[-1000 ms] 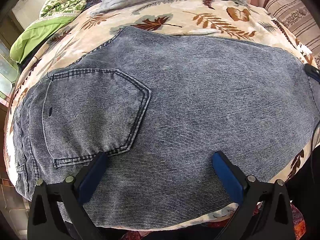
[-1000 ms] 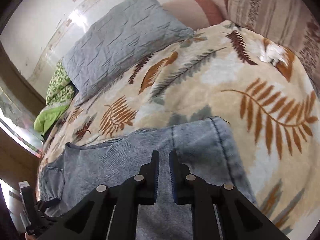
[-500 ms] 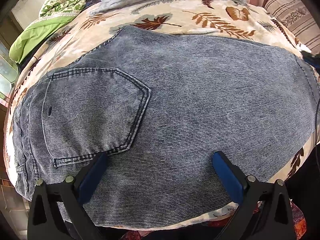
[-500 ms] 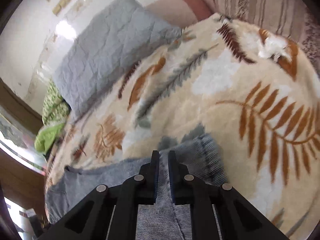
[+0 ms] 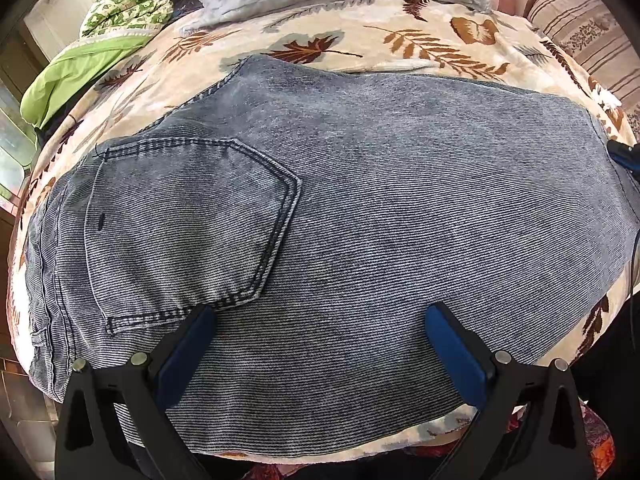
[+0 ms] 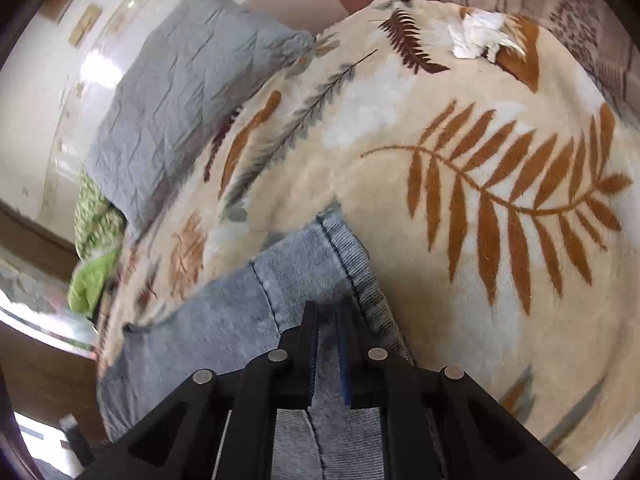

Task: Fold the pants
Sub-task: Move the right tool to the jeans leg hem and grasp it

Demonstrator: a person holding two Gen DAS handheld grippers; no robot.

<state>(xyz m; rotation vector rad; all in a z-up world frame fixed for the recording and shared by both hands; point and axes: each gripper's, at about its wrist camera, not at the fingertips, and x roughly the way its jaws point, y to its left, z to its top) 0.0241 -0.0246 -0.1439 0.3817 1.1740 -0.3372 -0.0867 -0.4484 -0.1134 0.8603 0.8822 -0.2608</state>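
Pants [image 6: 304, 264] hem is being gripped by the clenched right tool [image 6: 329, 316] for folding; left tool [image 5: 318, 330] (released) is hovering above the seat.

1. Right gripper [image 6: 328, 312]: jaws nearly closed, clamped on a raised fold of the denim pants [image 6: 224, 320].
2. Pants lie on a leaf-patterned blanket [image 6: 460, 240] covering the bed.
3. Grey pillow [image 6: 180, 100] beyond; green bedding [image 6: 94, 272] at left.

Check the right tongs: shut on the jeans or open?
Shut on the jeans: the right tongs pinch a fold of denim near the hem.
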